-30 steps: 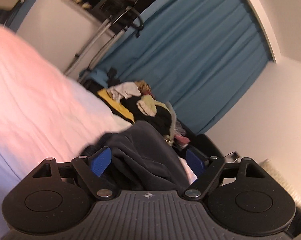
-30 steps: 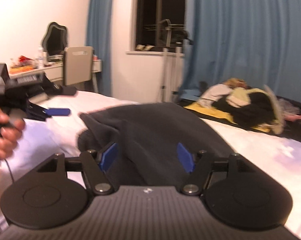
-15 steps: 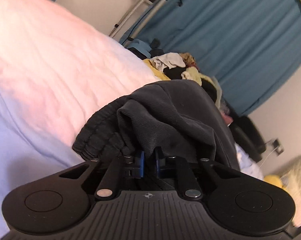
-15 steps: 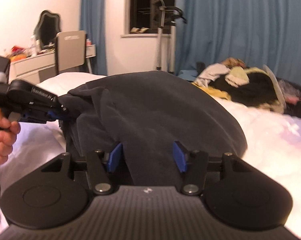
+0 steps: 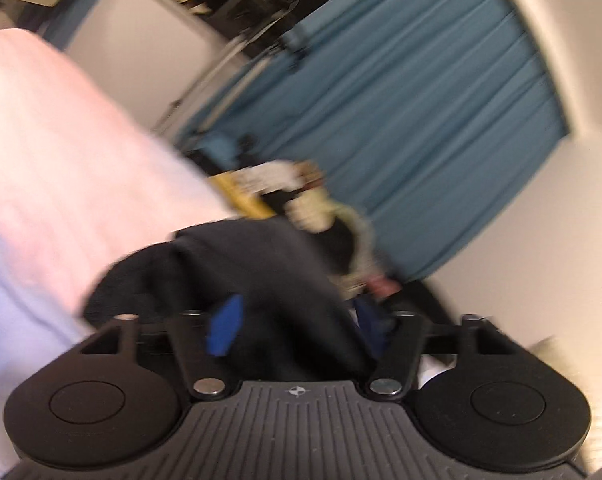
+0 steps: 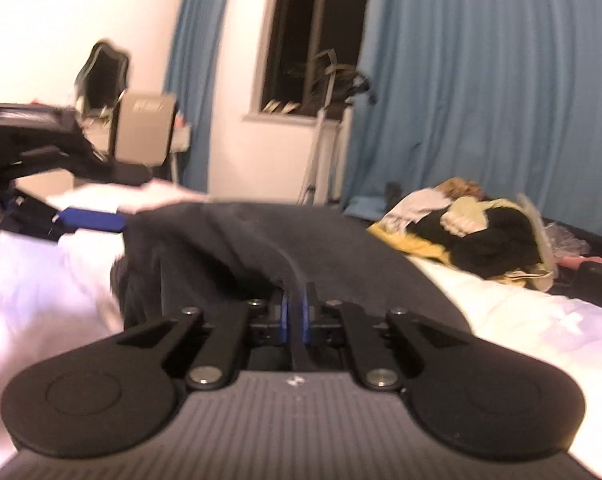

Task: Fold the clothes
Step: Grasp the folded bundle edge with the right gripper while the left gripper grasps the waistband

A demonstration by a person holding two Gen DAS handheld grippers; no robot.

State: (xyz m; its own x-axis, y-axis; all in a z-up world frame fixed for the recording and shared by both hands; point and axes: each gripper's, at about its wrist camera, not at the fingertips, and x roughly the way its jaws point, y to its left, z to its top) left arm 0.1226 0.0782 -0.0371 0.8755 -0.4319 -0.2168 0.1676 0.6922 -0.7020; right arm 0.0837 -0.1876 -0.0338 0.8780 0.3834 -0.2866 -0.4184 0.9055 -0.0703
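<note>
- Pinching a raised ridge of the dark garment, the right gripper is holding its blue pads closed on the cloth, probably so that this edge can be lifted and carried over for a fold.
- Hovering at the other end, the left gripper is standing with its jaws spread wide; dark fabric is bunching up between the blue pads, but nothing is being clamped there (that view is badly blurred, so whether the pads are touching the cloth is unclear).
- Lying in a hump on the white bedding, the garment is looking thick, soft and matte, like fleece or heavy jersey, with rounded creases and a gathered, ribbed-looking end at its left side.
- Sitting well apart at the far side of the bed, a heap of clothes is mixing black, yellow, cream and white pieces, seemingly waiting their turn.
- Hanging behind it all, the blue curtain is falling in long vertical pleats.
</note>
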